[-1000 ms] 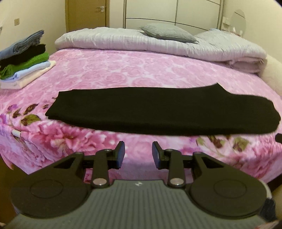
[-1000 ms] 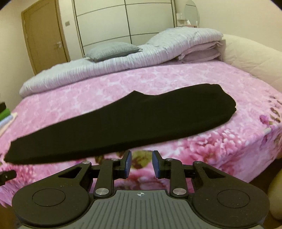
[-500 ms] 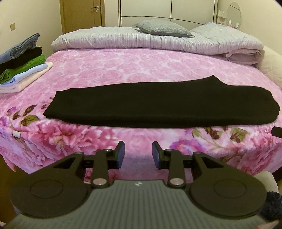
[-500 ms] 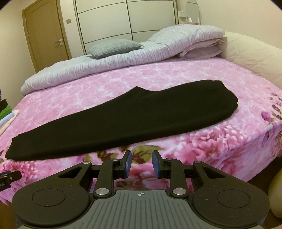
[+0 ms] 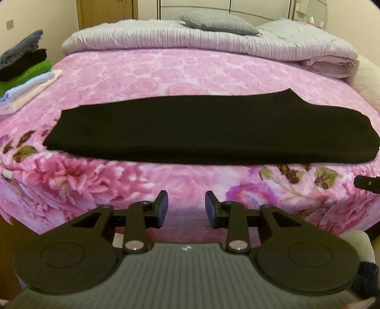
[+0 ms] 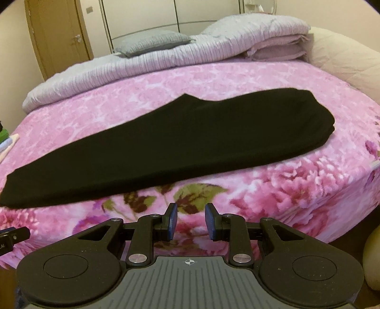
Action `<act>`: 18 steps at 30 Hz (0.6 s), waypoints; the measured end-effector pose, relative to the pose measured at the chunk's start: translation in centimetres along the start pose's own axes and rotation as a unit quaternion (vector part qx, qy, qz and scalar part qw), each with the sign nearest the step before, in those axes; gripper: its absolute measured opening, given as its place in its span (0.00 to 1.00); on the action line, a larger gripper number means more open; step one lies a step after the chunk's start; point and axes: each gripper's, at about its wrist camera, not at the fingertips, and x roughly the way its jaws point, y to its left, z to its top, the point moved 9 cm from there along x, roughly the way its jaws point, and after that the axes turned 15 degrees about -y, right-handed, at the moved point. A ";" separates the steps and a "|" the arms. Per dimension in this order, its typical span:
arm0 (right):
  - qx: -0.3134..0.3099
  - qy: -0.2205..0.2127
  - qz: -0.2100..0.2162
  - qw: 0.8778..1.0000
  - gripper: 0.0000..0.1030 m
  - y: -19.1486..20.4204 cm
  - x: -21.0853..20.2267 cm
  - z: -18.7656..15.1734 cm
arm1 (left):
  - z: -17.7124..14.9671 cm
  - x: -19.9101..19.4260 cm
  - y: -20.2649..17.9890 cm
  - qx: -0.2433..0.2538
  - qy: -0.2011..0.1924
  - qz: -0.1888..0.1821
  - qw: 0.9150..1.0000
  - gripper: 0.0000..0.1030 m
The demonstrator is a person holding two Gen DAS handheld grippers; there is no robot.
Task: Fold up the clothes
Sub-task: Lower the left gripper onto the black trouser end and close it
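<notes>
1. Your left gripper (image 5: 186, 205) is held off the near edge of the bed (image 5: 166, 69). Fingers (image 5: 161, 208) parted by a moderate gap, nothing between them, pink bedspread showing through.
2. Your right gripper (image 6: 191, 221) sits likewise short of the bed edge. Fingers (image 6: 171, 221) slightly apart, holding nothing; blue pads face each other.
3. Black garment (image 5: 190, 129) lies flat across the near part of the bed, folded into a long band running left to right. In the right wrist view the same garment (image 6: 178, 142) slants from lower left up to a rounded, thicker end at right. A small peak stands up on its far edge.
4. Neither gripper touches the garment; a strip of flowered bedspread lies between each pair of fingers and its near edge.
5. Stack of folded clothes (image 5: 23, 69) at the far left of the bed, well apart from the garment: grey on top, then black, green, pale blue, cream at the bottom.
6. Rolled-back quilt (image 5: 213, 40) runs along the head of the bed, a grey pillow (image 5: 218, 21) resting on it.
7. Wardrobe doors (image 6: 142, 21) and a wooden door (image 6: 59, 35) stand behind the bed.
8. The tip of the other gripper pokes in at each view's edge.
</notes>
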 end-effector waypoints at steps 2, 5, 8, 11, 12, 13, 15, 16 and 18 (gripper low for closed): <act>0.000 0.008 -0.003 1.000 0.28 -0.1 0.8 -0.2 | -0.2 0.8 0.0 -0.005 0.007 -0.003 1.000 0.29; -0.001 0.022 -0.005 1.000 0.28 -0.1 2.2 -0.5 | -0.4 2.0 0.4 -0.022 0.017 -0.006 1.000 0.29; -0.004 0.030 -0.002 1.000 0.28 0.2 3.5 -0.3 | -0.3 3.0 1.1 -0.040 0.022 -0.006 0.999 0.29; -0.001 0.029 0.009 1.000 0.28 0.3 4.6 0.4 | 0.1 4.0 2.5 -0.069 0.023 -0.005 0.997 0.29; 0.008 0.027 0.017 0.999 0.28 0.2 5.0 0.6 | 0.2 4.2 3.0 -0.082 0.023 -0.005 0.996 0.29; 0.017 0.024 0.024 0.999 0.27 0.0 5.4 0.9 | 0.2 4.5 3.8 -0.100 0.024 -0.006 0.995 0.29; 0.043 0.024 0.043 0.998 0.28 -0.4 6.2 1.3 | 0.3 5.1 5.6 -0.142 0.026 -0.008 0.989 0.29; 0.061 0.026 0.054 0.996 0.28 -0.8 6.7 1.5 | 0.3 5.4 6.5 -0.165 0.026 -0.009 0.986 0.29; 0.111 0.029 0.081 0.990 0.28 -1.5 7.4 1.6 | 0.1 5.7 9.1 -0.210 0.018 -0.001 0.978 0.29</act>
